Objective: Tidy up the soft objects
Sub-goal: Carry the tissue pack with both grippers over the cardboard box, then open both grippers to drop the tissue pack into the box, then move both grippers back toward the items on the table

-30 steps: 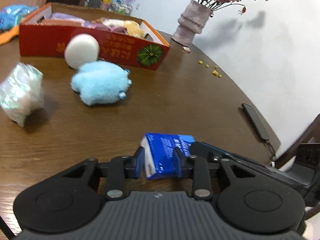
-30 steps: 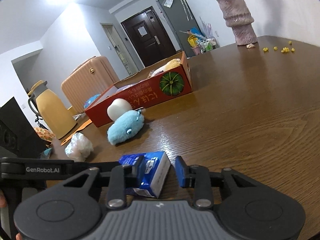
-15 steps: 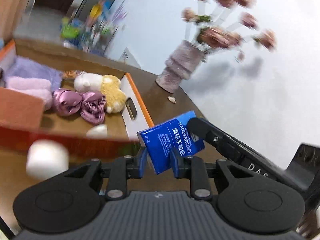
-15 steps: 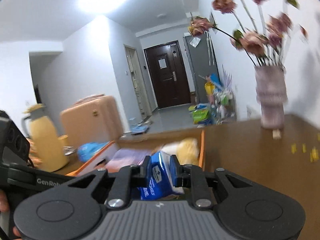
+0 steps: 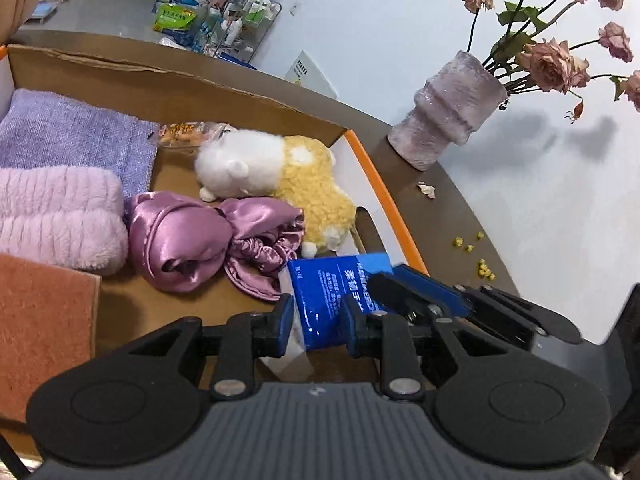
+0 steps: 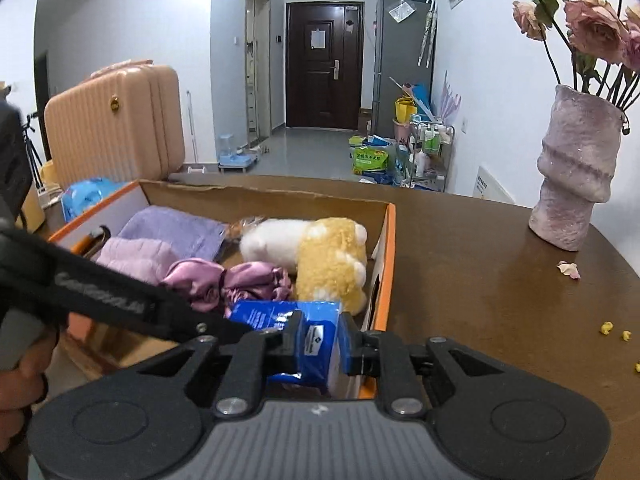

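A blue tissue pack (image 5: pixel 328 292) hangs over the right end of the open cardboard box (image 5: pixel 384 200). My left gripper (image 5: pixel 316 314) is shut on it, a pad pressing on each side. From the right, the right gripper's fingers (image 5: pixel 420 300) clamp the same pack. In the right wrist view the tissue pack (image 6: pixel 316 340) sits between the pads of my right gripper (image 6: pixel 322 340), whose jaws are opening slightly while still touching it. The box (image 6: pixel 390 260) lies just beyond, and the left gripper's arm (image 6: pixel 120 300) reaches in from the left.
The box holds a yellow-and-white plush (image 5: pixel 280 168), a pink satin scrunchie (image 5: pixel 200 240), a purple towel (image 5: pixel 60 136), a pink fluffy cloth (image 5: pixel 56 212) and an orange cloth (image 5: pixel 40 320). A vase of roses (image 6: pixel 576 172) stands on the brown table (image 6: pixel 480 280) to the right.
Both grippers lifted the tissue pack off the table and carried it forward over the box. The white ball and blue plush have dropped out of view.
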`<state>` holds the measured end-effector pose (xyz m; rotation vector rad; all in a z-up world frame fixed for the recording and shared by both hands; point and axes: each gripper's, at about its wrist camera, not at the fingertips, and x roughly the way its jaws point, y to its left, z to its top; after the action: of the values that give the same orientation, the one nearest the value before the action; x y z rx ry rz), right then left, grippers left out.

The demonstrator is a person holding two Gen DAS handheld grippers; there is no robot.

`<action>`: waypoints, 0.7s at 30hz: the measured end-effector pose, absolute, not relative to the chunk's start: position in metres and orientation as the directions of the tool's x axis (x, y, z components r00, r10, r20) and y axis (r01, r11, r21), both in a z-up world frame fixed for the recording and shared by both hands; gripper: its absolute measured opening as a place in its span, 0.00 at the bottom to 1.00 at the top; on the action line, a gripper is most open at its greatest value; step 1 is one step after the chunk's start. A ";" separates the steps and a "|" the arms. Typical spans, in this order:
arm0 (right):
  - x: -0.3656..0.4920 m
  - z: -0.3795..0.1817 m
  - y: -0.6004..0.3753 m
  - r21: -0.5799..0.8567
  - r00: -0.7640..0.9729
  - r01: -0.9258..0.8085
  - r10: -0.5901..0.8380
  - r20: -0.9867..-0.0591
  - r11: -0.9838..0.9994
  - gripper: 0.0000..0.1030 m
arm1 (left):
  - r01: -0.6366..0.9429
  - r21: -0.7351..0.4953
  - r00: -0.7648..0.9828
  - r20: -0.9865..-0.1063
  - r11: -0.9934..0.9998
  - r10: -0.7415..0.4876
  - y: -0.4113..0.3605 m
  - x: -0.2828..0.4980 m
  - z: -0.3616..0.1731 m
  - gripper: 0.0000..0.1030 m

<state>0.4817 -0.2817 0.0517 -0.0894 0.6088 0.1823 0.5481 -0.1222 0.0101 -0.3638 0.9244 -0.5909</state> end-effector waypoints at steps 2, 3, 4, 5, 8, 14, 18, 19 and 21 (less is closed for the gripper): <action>0.478 0.057 -0.280 -0.028 0.803 -0.187 0.137 -0.580 0.982 0.20 | 0.316 -0.539 0.456 -0.635 0.781 -0.623 -0.125 0.549 0.012 0.26; 0.477 0.060 -0.281 -0.030 0.803 -0.182 0.131 -0.582 0.983 0.20 | 0.316 -0.536 0.457 -0.637 0.783 -0.621 -0.126 0.549 0.014 0.27; 0.475 0.064 -0.284 -0.012 0.805 -0.179 0.139 -0.577 0.984 0.20 | 0.308 -0.525 0.469 -0.642 0.793 -0.607 -0.125 0.547 0.018 0.30; 0.473 0.068 -0.289 0.011 0.807 -0.180 0.154 -0.570 0.984 0.20 | 0.300 -0.505 0.486 -0.649 0.810 -0.585 -0.124 0.543 0.023 0.31; 0.453 0.091 -0.296 0.008 0.831 -0.181 0.158 -0.534 0.983 0.23 | 0.330 -0.473 0.519 -0.632 0.817 -0.575 -0.117 0.523 0.046 0.32; 0.406 0.142 -0.301 -0.004 0.873 -0.199 0.175 -0.456 0.980 0.34 | 0.388 -0.336 0.650 -0.560 0.858 -0.513 -0.083 0.444 0.107 0.44; 0.369 0.160 -0.306 -0.002 0.884 -0.212 0.191 -0.428 0.977 0.41 | 0.360 -0.242 0.724 -0.537 0.901 -0.433 -0.053 0.395 0.132 0.54; 0.360 0.162 -0.307 0.006 0.885 -0.213 0.196 -0.423 0.977 0.42 | 0.356 -0.232 0.733 -0.532 0.905 -0.424 -0.047 0.386 0.136 0.57; 0.344 0.164 -0.307 0.017 0.888 -0.218 0.205 -0.412 0.976 0.43 | 0.347 -0.197 0.757 -0.518 0.917 -0.398 -0.036 0.363 0.140 0.61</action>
<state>0.3441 -0.3070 0.1639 -0.0304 0.4250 0.2201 0.3635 -0.0363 0.1402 -0.0910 0.5849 -0.4066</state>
